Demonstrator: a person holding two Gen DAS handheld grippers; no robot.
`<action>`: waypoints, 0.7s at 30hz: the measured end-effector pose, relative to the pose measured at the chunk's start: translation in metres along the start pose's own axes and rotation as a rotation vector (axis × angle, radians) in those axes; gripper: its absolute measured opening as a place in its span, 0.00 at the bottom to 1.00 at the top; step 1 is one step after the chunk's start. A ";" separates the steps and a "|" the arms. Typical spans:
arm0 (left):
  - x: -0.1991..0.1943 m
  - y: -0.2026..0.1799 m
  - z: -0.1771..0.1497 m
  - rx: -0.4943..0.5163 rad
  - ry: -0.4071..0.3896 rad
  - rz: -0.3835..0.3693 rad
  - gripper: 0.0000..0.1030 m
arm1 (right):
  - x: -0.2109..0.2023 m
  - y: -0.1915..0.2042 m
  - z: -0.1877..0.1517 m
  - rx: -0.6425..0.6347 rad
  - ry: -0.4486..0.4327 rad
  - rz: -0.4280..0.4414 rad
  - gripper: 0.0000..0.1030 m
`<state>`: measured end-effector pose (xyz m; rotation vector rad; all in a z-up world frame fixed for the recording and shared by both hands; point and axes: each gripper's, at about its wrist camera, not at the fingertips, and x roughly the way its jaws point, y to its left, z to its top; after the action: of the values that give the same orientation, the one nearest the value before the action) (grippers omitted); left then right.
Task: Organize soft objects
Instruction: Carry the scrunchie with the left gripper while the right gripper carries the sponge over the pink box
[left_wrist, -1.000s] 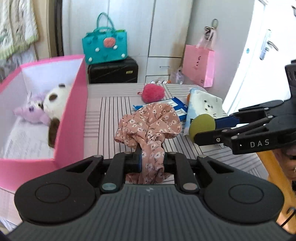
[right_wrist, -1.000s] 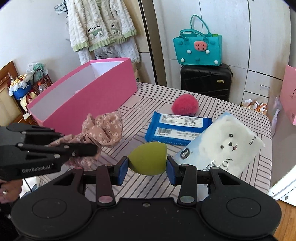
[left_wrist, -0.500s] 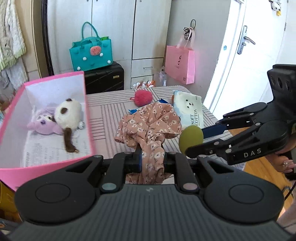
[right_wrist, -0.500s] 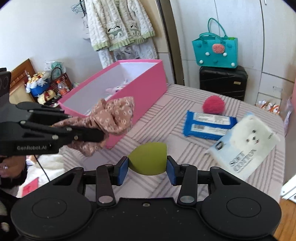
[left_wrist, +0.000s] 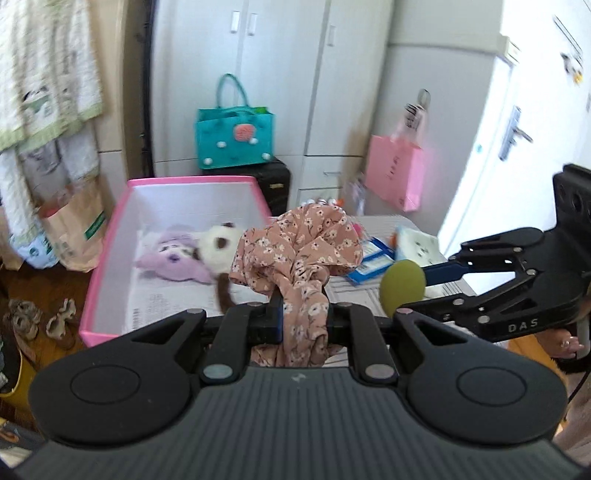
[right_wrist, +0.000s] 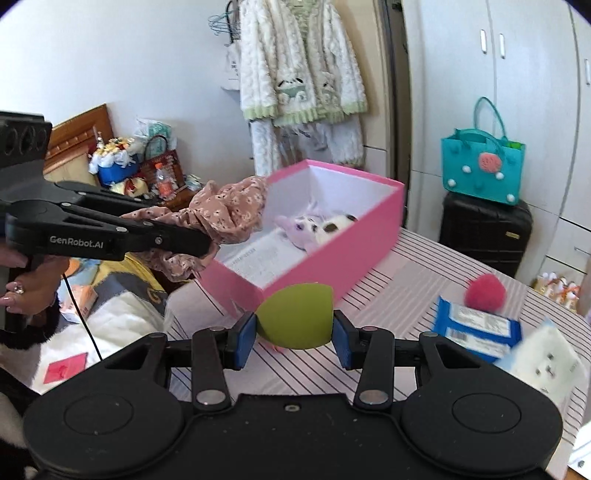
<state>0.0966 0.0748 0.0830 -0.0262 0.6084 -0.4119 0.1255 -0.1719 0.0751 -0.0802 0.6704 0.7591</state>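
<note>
The left gripper clamps a floral scrunchie near the pink box, while the right gripper pinches a green makeup sponge.

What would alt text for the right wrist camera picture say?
A handheld tool grips a green sponge above a striped table, facing an open pink box with plush toys inside. At left, a second tool carries a floral scrunchie toward the box.

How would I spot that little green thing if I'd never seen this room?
Find the big pink box on the striped table. Just in front of it, the right gripper pinches a green sponge in the air. It is smooth, olive and egg-shaped, unlike the fuzzy red pompom.
</note>
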 end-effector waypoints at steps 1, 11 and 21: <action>-0.001 0.006 0.000 -0.001 0.000 0.013 0.13 | 0.003 0.001 0.004 -0.004 -0.005 0.004 0.47; 0.018 0.058 0.016 -0.023 0.054 0.146 0.14 | 0.035 -0.006 0.041 -0.081 -0.073 -0.022 0.47; 0.078 0.072 0.042 0.090 0.205 0.218 0.14 | 0.086 -0.016 0.075 -0.106 -0.050 0.013 0.47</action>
<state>0.2046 0.1068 0.0648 0.1691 0.7855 -0.2314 0.2214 -0.1081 0.0808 -0.1529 0.5837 0.8063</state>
